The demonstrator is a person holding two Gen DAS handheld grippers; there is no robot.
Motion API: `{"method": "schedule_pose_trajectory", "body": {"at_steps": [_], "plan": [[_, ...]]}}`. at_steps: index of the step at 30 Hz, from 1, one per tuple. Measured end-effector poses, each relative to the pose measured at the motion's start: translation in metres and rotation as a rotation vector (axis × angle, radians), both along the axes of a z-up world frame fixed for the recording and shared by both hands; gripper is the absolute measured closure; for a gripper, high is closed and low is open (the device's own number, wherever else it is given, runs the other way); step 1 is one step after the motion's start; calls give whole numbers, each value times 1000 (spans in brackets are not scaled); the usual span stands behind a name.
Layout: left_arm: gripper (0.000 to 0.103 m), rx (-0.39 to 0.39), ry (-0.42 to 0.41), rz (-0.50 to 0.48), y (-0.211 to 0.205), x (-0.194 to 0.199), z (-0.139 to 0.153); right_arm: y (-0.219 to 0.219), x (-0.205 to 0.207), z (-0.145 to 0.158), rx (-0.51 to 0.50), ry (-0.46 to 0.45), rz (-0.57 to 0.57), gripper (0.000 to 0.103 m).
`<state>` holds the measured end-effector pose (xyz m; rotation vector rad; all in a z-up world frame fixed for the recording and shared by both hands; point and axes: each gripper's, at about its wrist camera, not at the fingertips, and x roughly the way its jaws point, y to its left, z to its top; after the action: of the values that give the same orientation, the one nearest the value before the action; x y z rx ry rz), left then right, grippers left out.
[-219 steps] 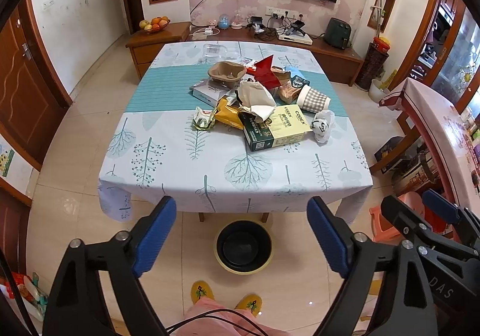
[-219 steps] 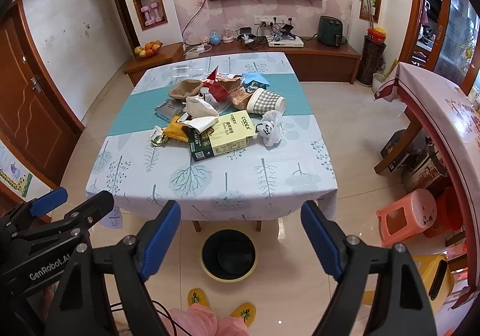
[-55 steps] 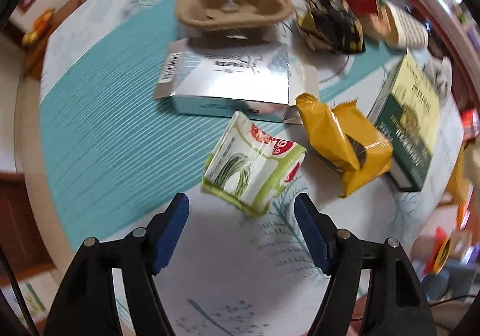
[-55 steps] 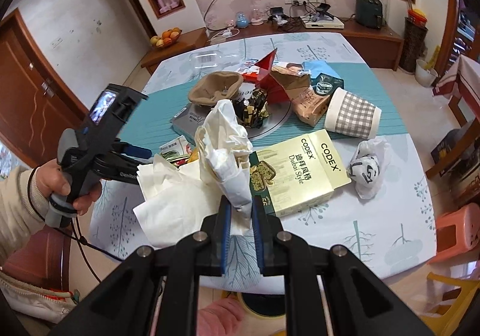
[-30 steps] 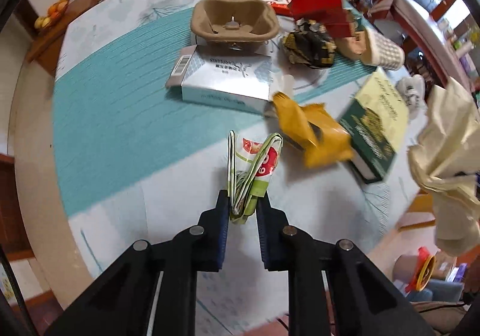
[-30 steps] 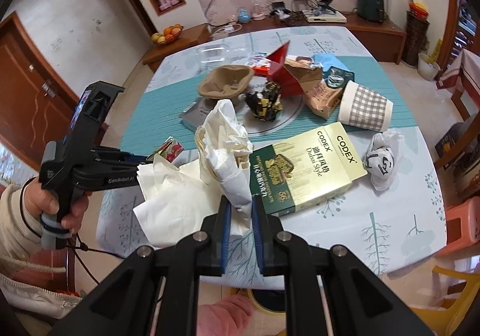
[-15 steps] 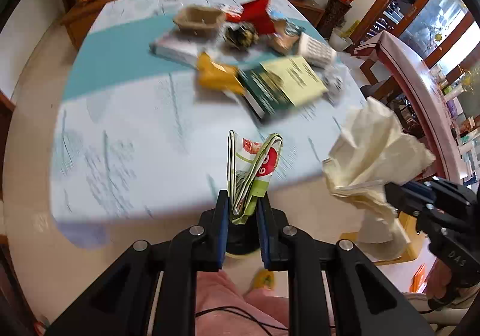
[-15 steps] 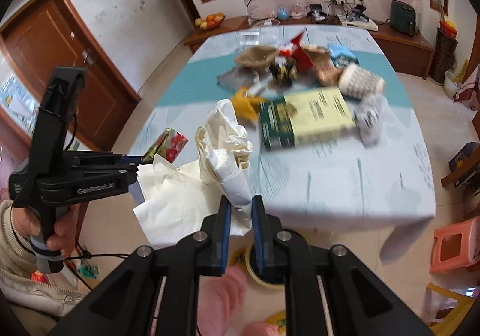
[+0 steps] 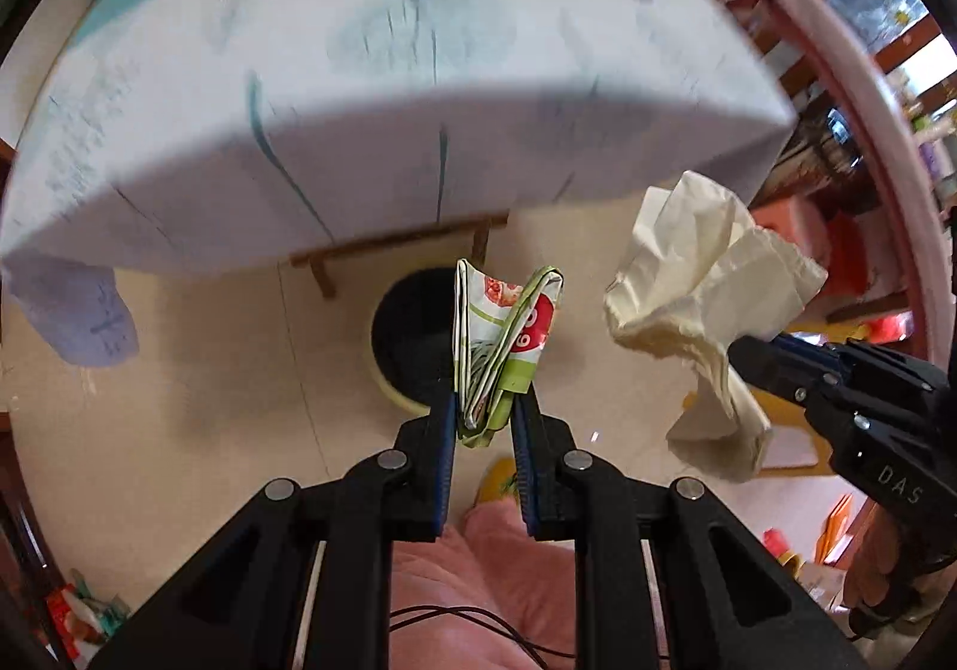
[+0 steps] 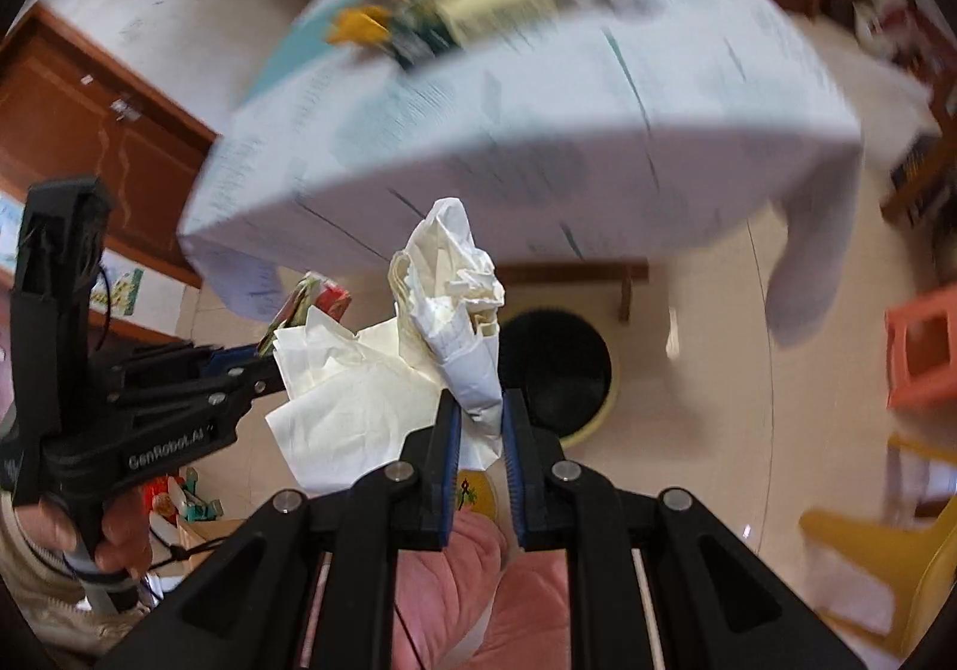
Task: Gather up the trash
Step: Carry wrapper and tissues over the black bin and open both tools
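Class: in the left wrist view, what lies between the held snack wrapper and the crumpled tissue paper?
Nothing: only bare tiled floor separates snack wrapper from tissue paper.

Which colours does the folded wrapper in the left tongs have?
White and green with red patches; the wrapper shows best in the left wrist view.

wooden door [image 10: 90,119], orange stool [image 10: 921,353], yellow chair [image 10: 885,550]

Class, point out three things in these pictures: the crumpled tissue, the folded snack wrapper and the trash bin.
crumpled tissue [image 10: 454,299], right wrist view, its crinkled top.
folded snack wrapper [image 9: 508,335], left wrist view, its printed face.
trash bin [image 10: 562,353], right wrist view, its dark inside.
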<state>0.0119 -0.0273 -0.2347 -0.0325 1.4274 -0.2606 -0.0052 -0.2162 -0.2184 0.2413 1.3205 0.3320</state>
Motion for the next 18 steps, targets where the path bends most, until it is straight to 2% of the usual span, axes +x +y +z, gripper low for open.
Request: {"method": "schedule_pose_trajectory", "body": {"at_steps": [6,10,13,18], "plan": [[85,41,83,-3,-15,13,-83,-12,3,-96,-37,118,-71,89],[82,42,97,15,-16,28,-130,-8,10,-159,-50,166,-79,89],[79,51,91,17,-16,35,-162,0,17,-198,-54,181,-77,89],[68,74,88,1,-13,41,-207,13,32,-249,-46,217,-102,87]]}}
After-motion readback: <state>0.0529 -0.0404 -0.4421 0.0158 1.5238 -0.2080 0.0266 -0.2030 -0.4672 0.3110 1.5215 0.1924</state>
